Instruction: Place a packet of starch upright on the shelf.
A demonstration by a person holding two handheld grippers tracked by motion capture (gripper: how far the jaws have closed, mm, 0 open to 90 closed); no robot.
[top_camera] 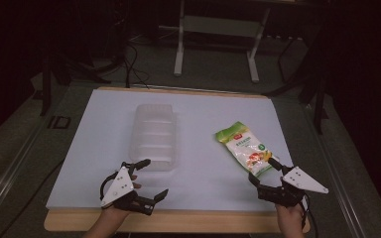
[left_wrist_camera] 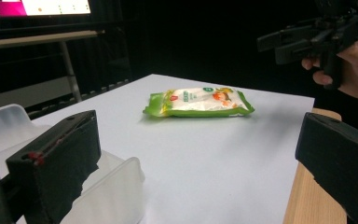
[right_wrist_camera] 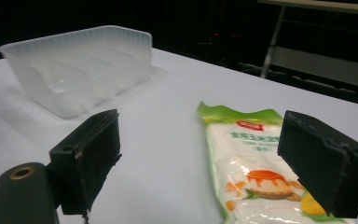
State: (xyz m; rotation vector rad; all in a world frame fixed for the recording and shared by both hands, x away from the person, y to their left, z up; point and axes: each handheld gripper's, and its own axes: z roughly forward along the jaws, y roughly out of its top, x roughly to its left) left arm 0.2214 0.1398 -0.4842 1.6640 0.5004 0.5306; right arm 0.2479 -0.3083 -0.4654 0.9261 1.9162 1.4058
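The right gripper (top_camera: 266,173) is held low over the near right edge of the white table top (top_camera: 203,183) with its black fingers (right_wrist_camera: 88,158) spread wide and nothing between them; the green-and-white sealed snack bag with a printed food picture (right_wrist_camera: 249,172) lies flat just ahead of and partly between those fingers, untouched, so the spread appears to be set for closing across the bag's width. The left gripper (top_camera: 151,178) is likewise kept wide apart and empty, one finger (left_wrist_camera: 56,163) resting at the near rim of the translucent ribbed plastic tray (top_camera: 155,136), probably so that the tray can be steadied or taken hold of while the bag is brought over.
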